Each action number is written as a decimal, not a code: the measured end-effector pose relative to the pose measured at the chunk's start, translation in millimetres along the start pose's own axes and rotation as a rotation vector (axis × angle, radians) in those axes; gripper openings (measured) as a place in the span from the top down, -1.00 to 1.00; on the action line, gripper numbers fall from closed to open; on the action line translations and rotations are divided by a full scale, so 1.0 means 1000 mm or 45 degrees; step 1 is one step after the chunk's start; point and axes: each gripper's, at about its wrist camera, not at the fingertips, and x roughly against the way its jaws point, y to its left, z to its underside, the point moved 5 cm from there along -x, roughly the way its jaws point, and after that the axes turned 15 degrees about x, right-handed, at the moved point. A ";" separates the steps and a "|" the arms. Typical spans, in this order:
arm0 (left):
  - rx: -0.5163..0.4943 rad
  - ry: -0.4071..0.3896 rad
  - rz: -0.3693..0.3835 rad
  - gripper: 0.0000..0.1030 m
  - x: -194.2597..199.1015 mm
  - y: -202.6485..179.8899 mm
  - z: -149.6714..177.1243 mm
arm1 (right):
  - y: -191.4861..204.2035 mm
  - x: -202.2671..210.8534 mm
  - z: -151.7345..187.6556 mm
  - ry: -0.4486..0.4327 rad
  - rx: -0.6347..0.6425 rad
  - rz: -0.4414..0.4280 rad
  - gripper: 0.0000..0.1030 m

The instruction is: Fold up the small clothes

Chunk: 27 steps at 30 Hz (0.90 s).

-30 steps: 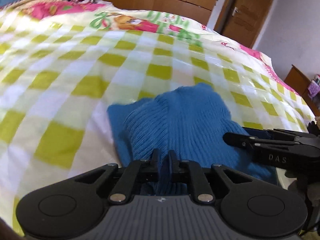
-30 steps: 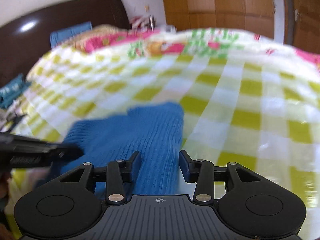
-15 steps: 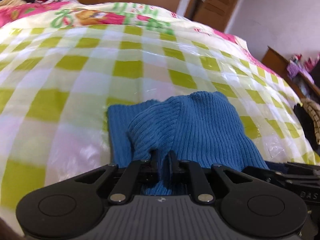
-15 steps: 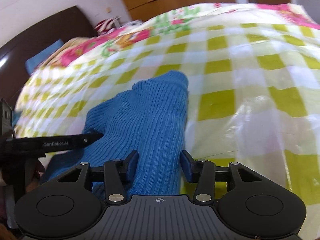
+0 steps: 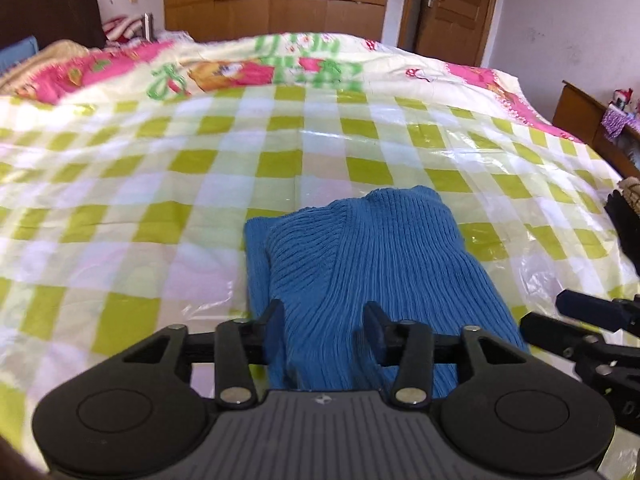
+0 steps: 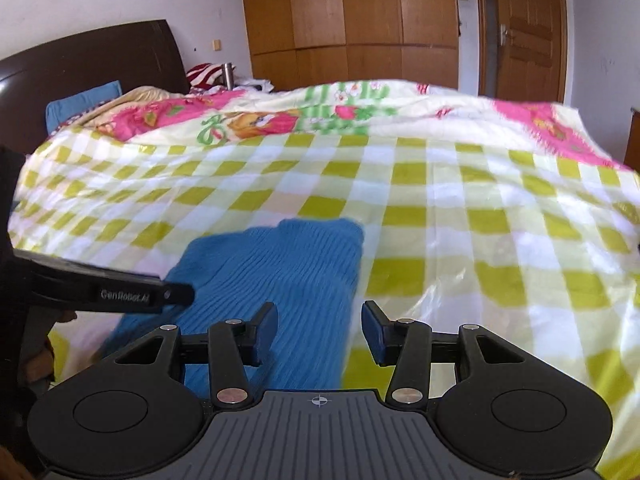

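Between left gripper (image 5: 323, 320) fingers – blue sweater (image 5: 376, 256); jaws just opened.

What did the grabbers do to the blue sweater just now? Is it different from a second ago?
The left gripper was pinching the blue sweater; its jaws have just been opening and it has let go, though the knit sits between them. Both grippers pulled back, showing more of the bed. The right gripper stayed open, and the sweater stayed folded on the checked bedcover.
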 end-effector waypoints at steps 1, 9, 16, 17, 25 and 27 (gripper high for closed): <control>-0.004 -0.011 -0.023 -0.29 0.005 0.000 0.002 | 0.003 0.002 0.002 0.007 -0.018 -0.019 0.12; 0.029 -0.056 -0.105 -0.71 0.032 0.006 0.023 | 0.014 0.020 0.011 0.019 -0.060 0.001 0.11; 0.027 -0.075 -0.200 -1.00 0.041 0.013 0.040 | 0.026 0.024 0.023 0.053 -0.056 -0.013 0.11; 0.027 -0.071 -0.199 -1.00 0.041 0.014 0.043 | 0.027 0.025 0.026 0.057 -0.057 -0.012 0.11; 0.061 0.008 -0.194 -1.00 0.037 0.020 0.064 | 0.034 0.026 0.040 0.095 -0.054 -0.016 0.10; 0.051 0.015 -0.191 -1.00 0.037 0.018 0.068 | 0.034 0.026 0.042 0.096 -0.062 -0.020 0.08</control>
